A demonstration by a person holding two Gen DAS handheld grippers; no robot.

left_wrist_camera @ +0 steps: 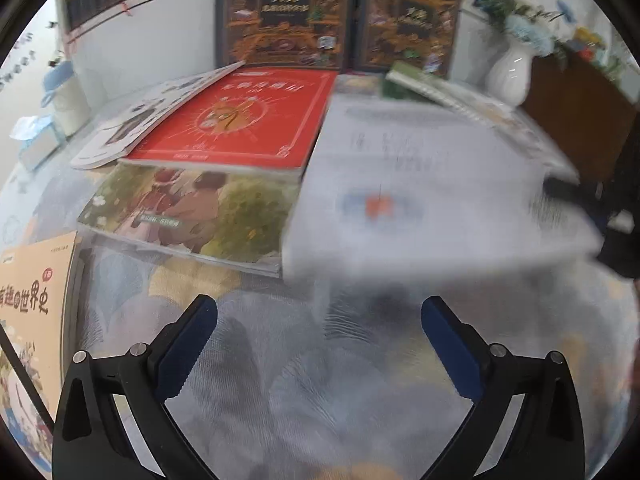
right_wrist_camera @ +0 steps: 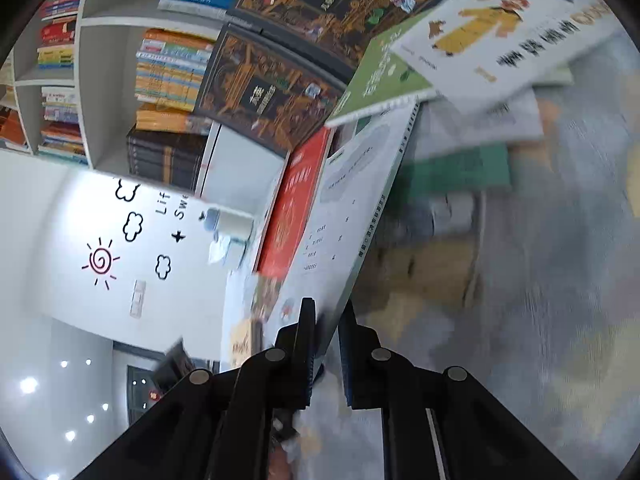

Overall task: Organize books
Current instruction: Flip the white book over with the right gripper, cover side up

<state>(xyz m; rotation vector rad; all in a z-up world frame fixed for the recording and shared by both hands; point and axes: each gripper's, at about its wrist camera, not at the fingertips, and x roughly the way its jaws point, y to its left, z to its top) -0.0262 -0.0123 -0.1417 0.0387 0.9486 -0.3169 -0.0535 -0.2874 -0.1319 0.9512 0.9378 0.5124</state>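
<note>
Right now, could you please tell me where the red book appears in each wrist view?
Left wrist view: the red book lies flat at upper centre, left of the blurred white book.
Right wrist view: the red book is a tilted strip at centre, left of the white book gripped by the right claw.
Shared landmark: the dark ornate books standing behind.

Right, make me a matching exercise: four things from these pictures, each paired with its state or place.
Things:
1. left claw
2. right claw
3. red book
4. vase

States or places:
A. shut on the white book's edge
B. flat on the table
C. open, holding nothing
D. upright, holding flowers

Pairs: 1-C, 2-A, 3-B, 4-D
</note>
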